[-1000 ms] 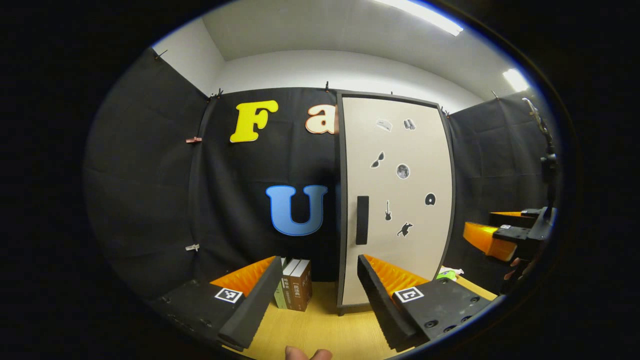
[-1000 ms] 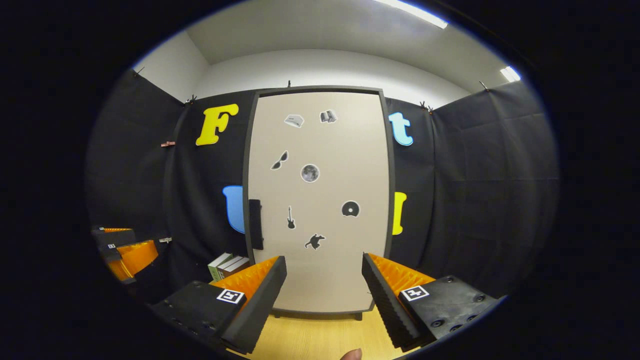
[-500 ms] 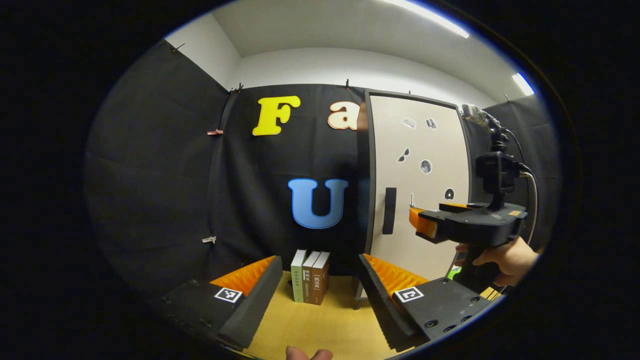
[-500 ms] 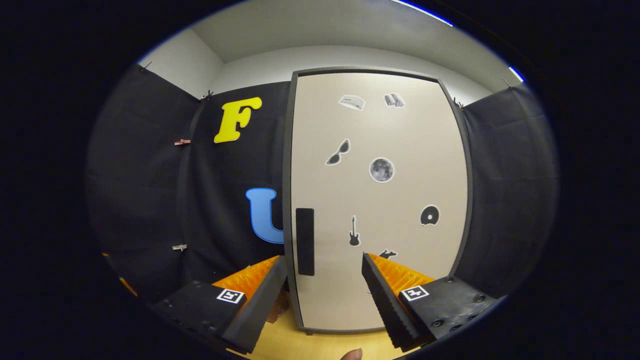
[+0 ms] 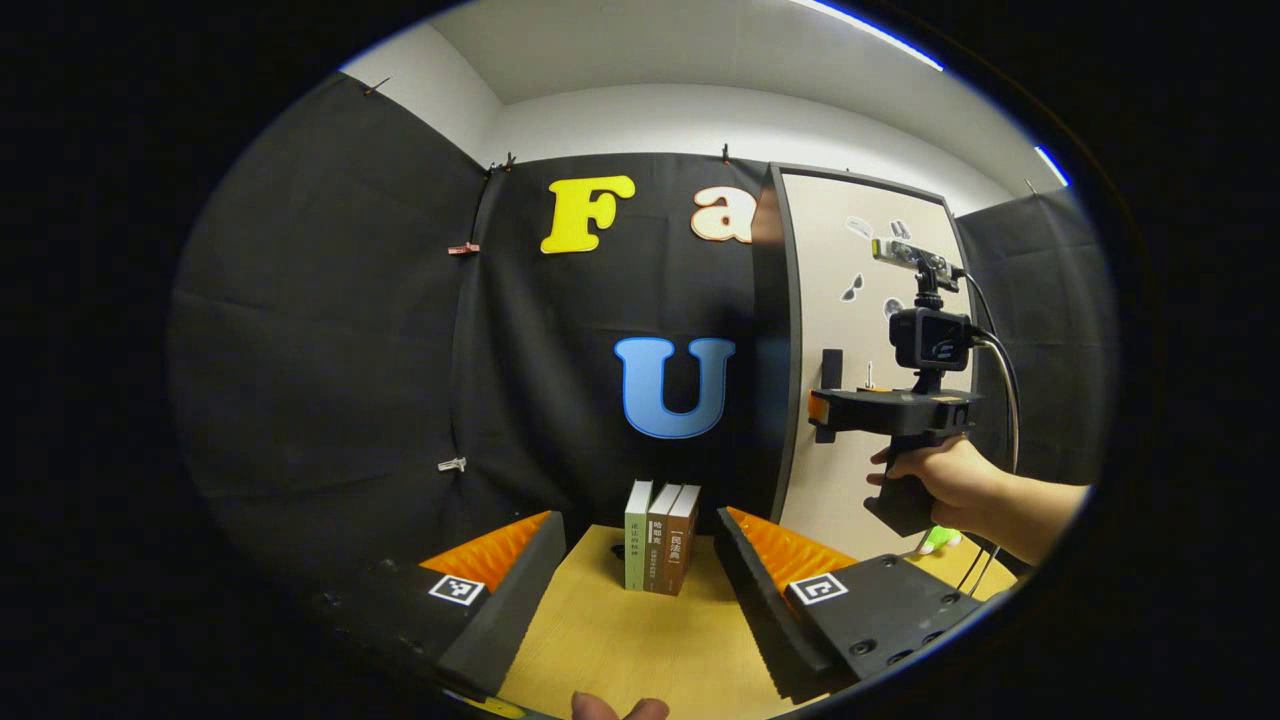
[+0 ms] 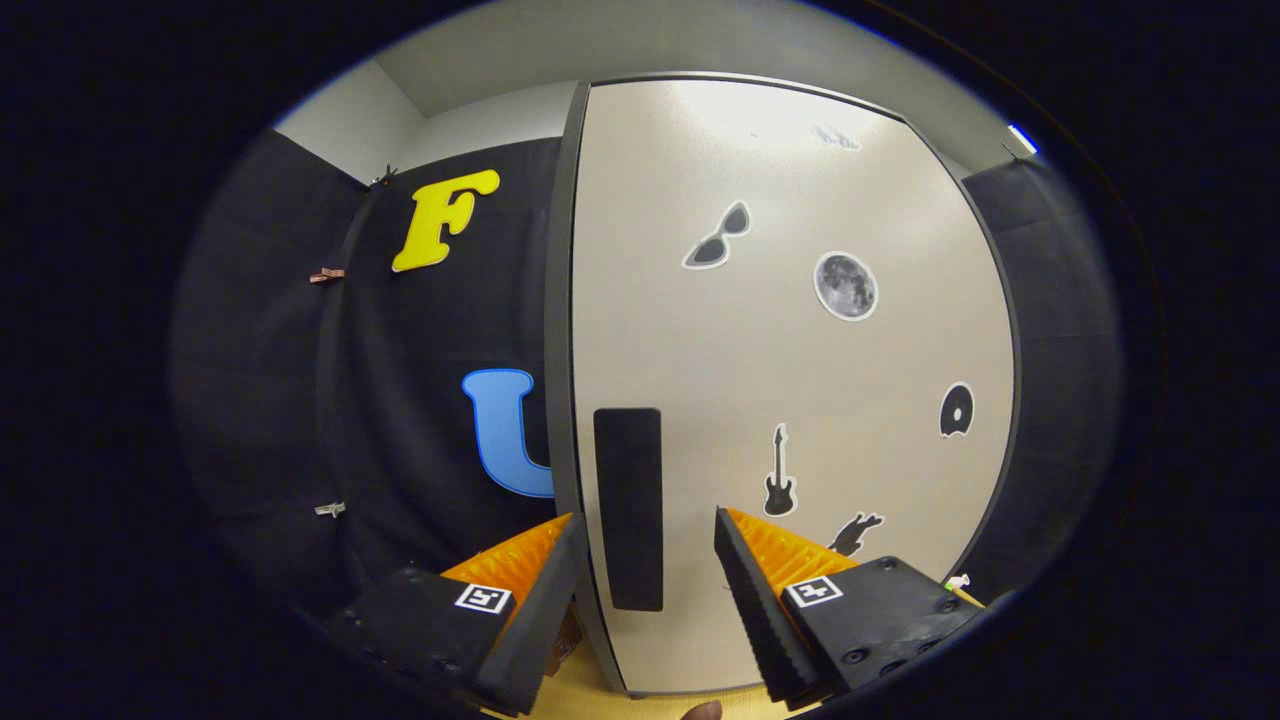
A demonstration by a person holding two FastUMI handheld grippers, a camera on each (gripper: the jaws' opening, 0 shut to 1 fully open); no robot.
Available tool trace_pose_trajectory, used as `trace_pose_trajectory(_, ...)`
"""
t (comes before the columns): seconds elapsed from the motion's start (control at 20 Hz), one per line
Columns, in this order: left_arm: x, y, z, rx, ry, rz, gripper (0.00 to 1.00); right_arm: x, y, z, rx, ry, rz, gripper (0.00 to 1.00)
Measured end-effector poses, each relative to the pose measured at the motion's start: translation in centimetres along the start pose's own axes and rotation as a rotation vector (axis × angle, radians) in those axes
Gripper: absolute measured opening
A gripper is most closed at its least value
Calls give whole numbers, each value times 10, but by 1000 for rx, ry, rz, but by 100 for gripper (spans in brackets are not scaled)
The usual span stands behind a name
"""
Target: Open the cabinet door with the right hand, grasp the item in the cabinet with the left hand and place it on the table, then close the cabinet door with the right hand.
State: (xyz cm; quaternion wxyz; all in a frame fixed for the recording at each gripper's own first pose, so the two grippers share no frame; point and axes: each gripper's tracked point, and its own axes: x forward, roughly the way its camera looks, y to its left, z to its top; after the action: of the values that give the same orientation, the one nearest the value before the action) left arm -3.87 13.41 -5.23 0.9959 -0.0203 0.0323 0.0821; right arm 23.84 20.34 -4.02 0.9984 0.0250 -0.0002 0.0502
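In the left gripper view my left gripper point(image 5: 640, 590) hangs wide open over the table point(image 5: 620, 650); the books point(image 5: 660, 537) and my right gripper point(image 5: 822, 407), now at the cabinet door point(image 5: 850, 340), have shifted.

In the right gripper view my open fingers flank the handle point(image 6: 628, 505), closer than before.

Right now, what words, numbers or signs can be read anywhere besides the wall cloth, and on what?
Books: the spines carry print, too small to read.
Cabinet door: picture stickers, no words.
Left tool and right tool: square patterned tags, no words.
Nothing can be quoted.
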Motion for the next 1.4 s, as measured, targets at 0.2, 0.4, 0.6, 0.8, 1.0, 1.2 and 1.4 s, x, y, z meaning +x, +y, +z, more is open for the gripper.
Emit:
trace_pose_trajectory(0.2,1,10,-4,-1,10,11,95,14,3,-10,10,23,-14,54)
trace_pose_trajectory(0.4,-3,23,-8,-6,20,40,95,13,2,-7,9,30,-35,35)
trace_pose_trajectory(0.6,-9,22,-6,-24,15,40,95,12,3,-10,21,75,-14,20)
trace_pose_trajectory(0.8,-9,15,-3,-15,10,29,95,-4,4,-11,13,95,63,20)
trace_pose_trajectory(1.0,-23,4,3,-11,-4,16,95,-50,4,3,25,80,130,20)
trace_pose_trajectory(1.2,-28,-9,5,-7,-8,4,95,-94,-11,9,26,80,209,20)
trace_pose_trajectory(1.4,-34,-24,7,-7,-11,-14,95,-135,-31,15,11,91,265,19)
